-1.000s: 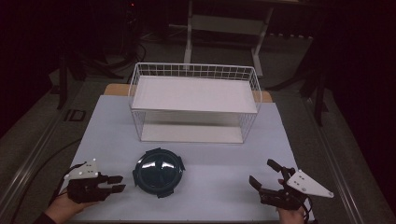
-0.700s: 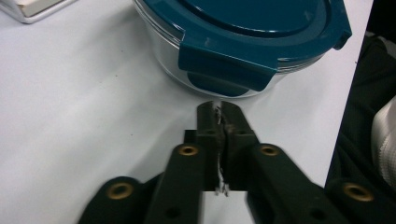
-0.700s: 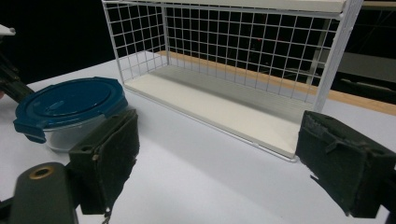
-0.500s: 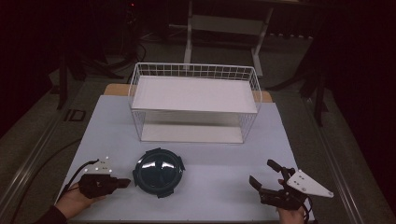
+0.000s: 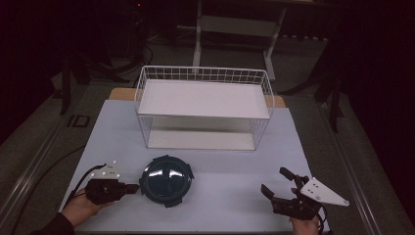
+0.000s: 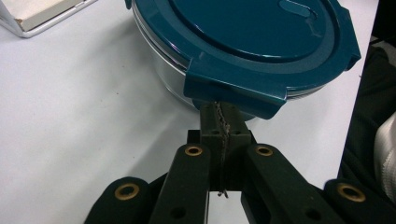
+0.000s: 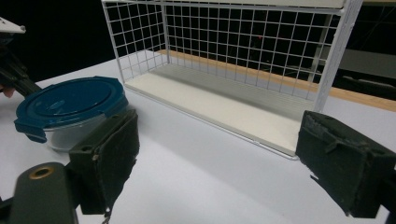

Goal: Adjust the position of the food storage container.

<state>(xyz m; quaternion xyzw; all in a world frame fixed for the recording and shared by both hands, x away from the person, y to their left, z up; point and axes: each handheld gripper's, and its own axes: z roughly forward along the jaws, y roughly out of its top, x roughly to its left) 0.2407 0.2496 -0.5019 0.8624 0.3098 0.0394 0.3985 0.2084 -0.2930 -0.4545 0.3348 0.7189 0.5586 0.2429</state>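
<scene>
High view shows the left gripper (image 5: 128, 187) has slid in, fingers together, tips now under a lid tab of the container (image 5: 166, 179) on the desk (image 5: 230, 166), probably to pry, while the right gripper (image 5: 283, 193) waits, fingers apart.

The left hand-held gripper (image 5: 131, 187) has closed and reached the container (image 5: 166, 180).

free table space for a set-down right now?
Widest bare patch: the table between the lidded container and the right gripper, in front of the wire shelf. Both shelf levels also look bare. Crowded at front left, where the shut left gripper meets the container's lid tab.
</scene>
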